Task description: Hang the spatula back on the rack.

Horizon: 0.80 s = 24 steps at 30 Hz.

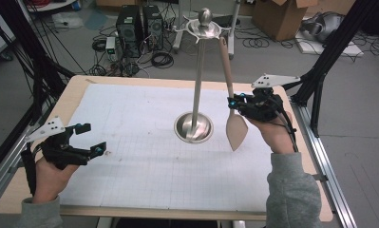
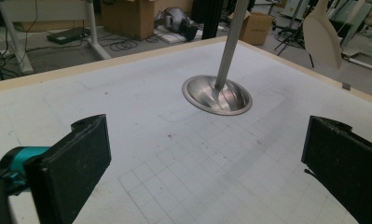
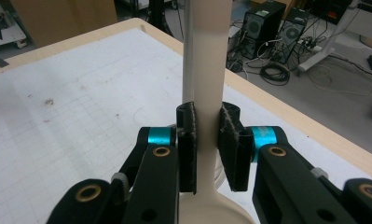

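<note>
Spatula point(image 1: 235, 128) hangs at three o'clock of the stand point(image 1: 194, 127), its handle top at the hook ring. Going left to right: my left gripper point(image 1: 93, 139) idles at eight o'clock, jaws spread, holding nothing. My right gripper point(image 3: 207, 144) is clamped on the spatula's handle just above the blade. I'd keep it vertical and move slowly so the top seats or clears the hook without rocking the stand.

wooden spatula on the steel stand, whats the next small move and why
Probably lift it slightly, to free its top from the hook. The right gripper is shut on the pale wooden spatula at its handle, which still hangs from the tall steel stand; the blade hangs clear of the table.
</note>
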Motion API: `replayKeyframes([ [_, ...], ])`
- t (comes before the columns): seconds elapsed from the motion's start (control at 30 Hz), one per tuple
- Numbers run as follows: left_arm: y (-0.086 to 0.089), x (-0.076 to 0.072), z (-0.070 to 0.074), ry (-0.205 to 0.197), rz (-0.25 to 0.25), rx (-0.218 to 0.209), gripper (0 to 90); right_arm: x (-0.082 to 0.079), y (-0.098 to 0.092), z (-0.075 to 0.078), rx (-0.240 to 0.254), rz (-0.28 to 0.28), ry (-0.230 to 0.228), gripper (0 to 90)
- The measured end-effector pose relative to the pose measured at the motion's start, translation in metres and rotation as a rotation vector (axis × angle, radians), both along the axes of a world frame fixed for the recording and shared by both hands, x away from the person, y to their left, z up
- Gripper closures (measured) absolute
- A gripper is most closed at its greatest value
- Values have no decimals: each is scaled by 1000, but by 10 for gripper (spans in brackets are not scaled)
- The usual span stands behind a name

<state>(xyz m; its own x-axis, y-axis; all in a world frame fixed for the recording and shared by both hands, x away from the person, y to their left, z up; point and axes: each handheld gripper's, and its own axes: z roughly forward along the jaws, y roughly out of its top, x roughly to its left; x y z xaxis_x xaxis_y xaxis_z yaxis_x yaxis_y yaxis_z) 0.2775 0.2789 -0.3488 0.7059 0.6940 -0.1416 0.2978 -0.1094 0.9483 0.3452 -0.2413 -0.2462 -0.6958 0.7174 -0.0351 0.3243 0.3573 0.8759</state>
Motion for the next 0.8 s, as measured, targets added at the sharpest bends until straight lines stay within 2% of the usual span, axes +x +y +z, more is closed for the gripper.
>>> replayKeyframes([
  [0.8, 4, -4, -1, 3, 10, -3, 17, 18, 15, -7, -1, 10, 12, 786],
])
